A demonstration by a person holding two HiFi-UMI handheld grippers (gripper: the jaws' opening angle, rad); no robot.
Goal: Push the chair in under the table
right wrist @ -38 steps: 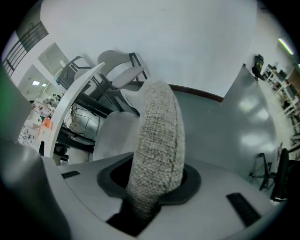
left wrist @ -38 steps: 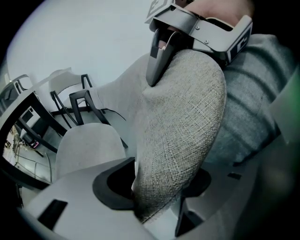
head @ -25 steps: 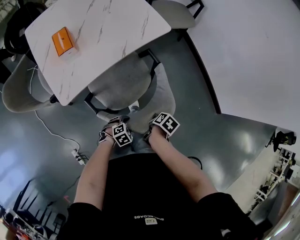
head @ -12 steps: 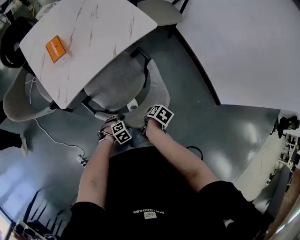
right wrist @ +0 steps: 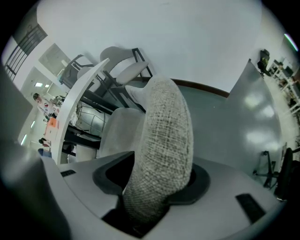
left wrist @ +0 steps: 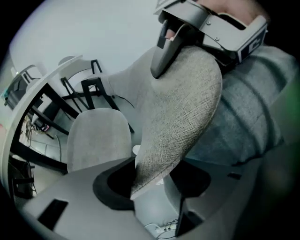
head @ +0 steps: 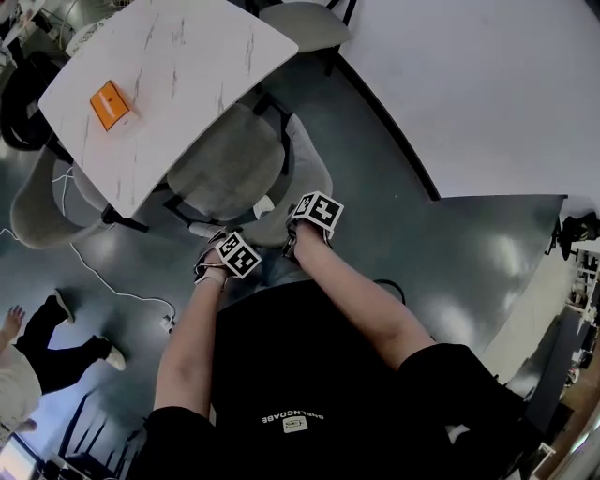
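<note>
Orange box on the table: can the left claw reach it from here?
Probably not: the left claw straddles the chair backrest, and the seat and tabletop lie between it and the orange box.

Floor [head: 394, 187]: dark grey, smooth and glossy. It carries pale reflections [head: 497, 262] on the right side.

Wall [head: 487, 84]: plain white, occupying the upper right of the head view. A dark skirting strip [head: 389, 129] marks its junction with the floor.

Furniture: a white marble-pattern table [head: 187, 66] stands at upper left. A grey chair [head: 37, 211] stands at its left side. A further chair [head: 305, 23] with a black frame stands at its far corner, near the wall. Shelving [head: 581, 272] shows at the right edge, too small to detail.

Floor items: a white cable [head: 103, 281] runs to a power strip [head: 169, 323]. A person [head: 47, 347] in dark trousers is on the floor at lower left.
</note>
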